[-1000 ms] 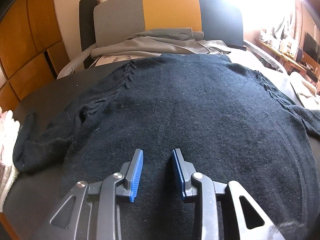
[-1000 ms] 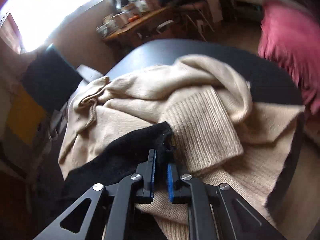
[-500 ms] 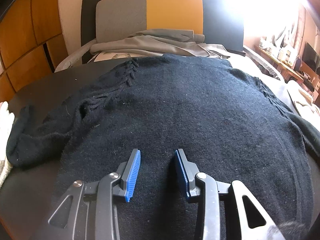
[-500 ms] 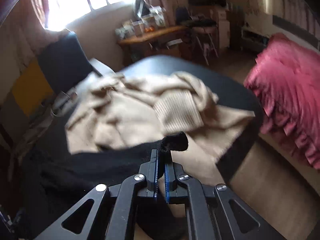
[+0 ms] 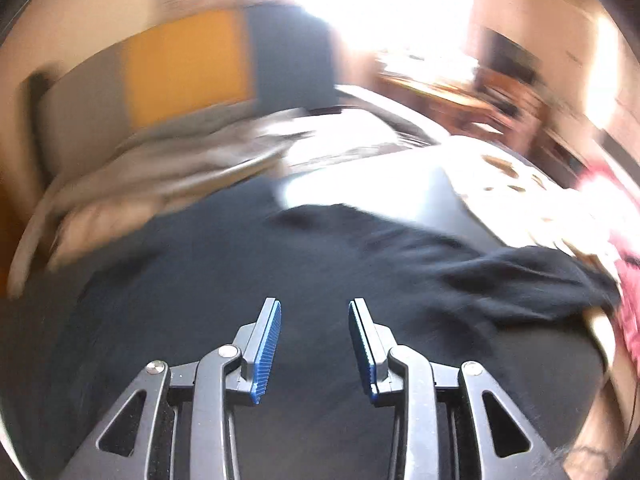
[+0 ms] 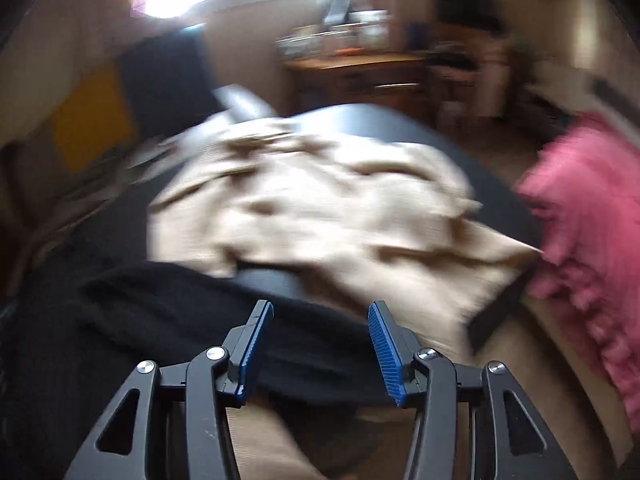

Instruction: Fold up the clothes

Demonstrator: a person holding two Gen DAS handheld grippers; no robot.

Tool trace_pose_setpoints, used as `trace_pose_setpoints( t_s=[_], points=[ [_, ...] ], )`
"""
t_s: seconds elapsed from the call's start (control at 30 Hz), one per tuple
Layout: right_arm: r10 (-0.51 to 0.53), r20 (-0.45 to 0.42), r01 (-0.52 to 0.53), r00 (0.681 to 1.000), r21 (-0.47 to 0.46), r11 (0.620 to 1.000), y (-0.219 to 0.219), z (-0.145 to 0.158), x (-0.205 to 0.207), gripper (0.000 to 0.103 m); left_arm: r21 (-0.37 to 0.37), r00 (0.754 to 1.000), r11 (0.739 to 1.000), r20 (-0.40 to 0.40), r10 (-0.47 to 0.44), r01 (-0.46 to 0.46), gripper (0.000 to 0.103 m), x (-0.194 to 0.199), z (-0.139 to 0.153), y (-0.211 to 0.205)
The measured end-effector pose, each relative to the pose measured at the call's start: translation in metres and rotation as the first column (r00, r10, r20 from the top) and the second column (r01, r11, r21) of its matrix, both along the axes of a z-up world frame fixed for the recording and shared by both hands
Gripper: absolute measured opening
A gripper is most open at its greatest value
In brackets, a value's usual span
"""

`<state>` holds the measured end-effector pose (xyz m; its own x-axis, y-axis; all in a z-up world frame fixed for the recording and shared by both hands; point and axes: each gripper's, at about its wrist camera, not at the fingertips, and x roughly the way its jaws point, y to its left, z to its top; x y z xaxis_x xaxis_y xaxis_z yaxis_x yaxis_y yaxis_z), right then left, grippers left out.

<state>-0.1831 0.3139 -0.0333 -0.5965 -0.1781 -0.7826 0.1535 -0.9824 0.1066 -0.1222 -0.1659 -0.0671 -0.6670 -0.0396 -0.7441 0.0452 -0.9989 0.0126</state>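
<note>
A black knit sweater [image 5: 224, 280] lies spread on the dark table. Its right sleeve [image 5: 520, 280] lies stretched toward the right edge. My left gripper [image 5: 314, 340] hovers open and empty just above the sweater's body. In the right wrist view, the black sleeve [image 6: 240, 320] lies below my right gripper [image 6: 320, 348], which is open with nothing between its fingers. Both views are blurred by motion.
A crumpled beige sweater [image 6: 328, 208] lies on the table [image 6: 400, 124] to the right of the black one, also seen in the left wrist view [image 5: 532, 204]. Grey clothes [image 5: 168, 152] lie on a grey, yellow and dark chair [image 5: 184, 68] behind. A pink blanket [image 6: 592, 216] is at the right.
My right gripper was shut on the black sleeve, pulled it out to the right, and has now opened and let it go. My left gripper has swung right, still open.
</note>
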Motion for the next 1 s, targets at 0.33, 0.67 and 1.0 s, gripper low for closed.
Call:
trace_pose_setpoints(
  t_s=[0.33,0.67,1.0],
  points=[
    [0.400,0.248,-0.427,0.882,0.061,0.902,-0.072,-0.062,-0.067,0.051,-0.142,0.810,0.801,0.202,-0.551,0.581,0.035,-0.132,-0.030,0.098],
    [0.469,0.362,-0.508,0.806,0.015,0.861,-0.053,-0.090,-0.082,0.067,-0.113,0.590,0.593,0.360,-0.723,0.797,0.035,-0.170,-0.080,0.134],
    [0.461,0.314,-0.514,0.830,0.107,0.851,-0.073,-0.088,-0.059,0.024,-0.116,0.609,0.611,0.343,-0.715,0.783,0.005,-0.139,-0.080,0.132]
  ],
)
